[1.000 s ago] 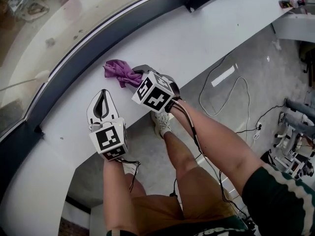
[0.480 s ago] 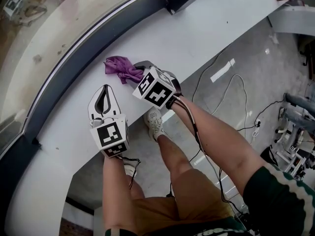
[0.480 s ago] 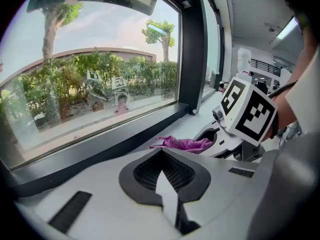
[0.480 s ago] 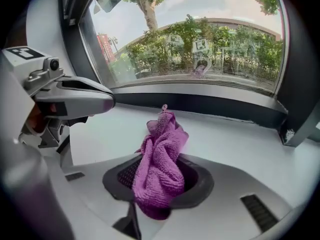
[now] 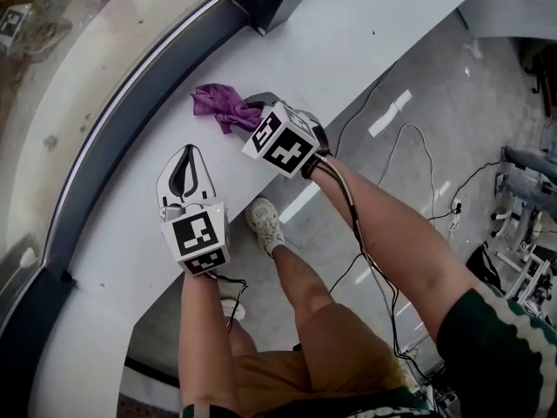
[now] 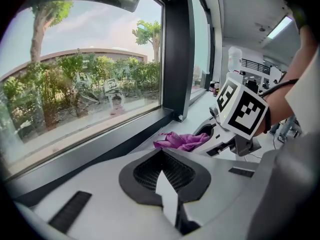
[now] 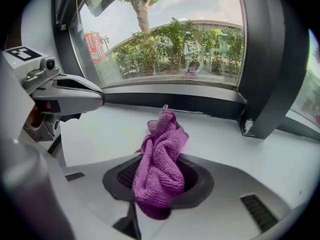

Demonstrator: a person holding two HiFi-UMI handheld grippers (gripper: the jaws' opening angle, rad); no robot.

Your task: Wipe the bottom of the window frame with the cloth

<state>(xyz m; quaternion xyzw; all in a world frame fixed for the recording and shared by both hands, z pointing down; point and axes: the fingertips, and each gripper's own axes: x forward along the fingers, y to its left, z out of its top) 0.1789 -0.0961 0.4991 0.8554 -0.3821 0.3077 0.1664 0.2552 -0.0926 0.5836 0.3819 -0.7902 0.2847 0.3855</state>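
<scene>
Left gripper (image 5: 184, 155) and right gripper (image 5: 251, 104) were pale grey, each with a black-and-white marker cube (image 5: 198, 238). Black cables (image 5: 359, 246) ran from the right one. Person wore tan shorts (image 5: 287, 368) and a dark green, white-striped sleeve (image 5: 505, 338).

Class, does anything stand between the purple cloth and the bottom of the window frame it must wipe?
Nothing visible does. The cloth, clamped in the right claw, faces the dark frame across bare white sill; the left claw sits aside.

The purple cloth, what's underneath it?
The white sill lies under the purple cloth, which the right gripper pinches between shut jaws. The patch of sill right below the cloth is covered, so I can't see it.
</scene>
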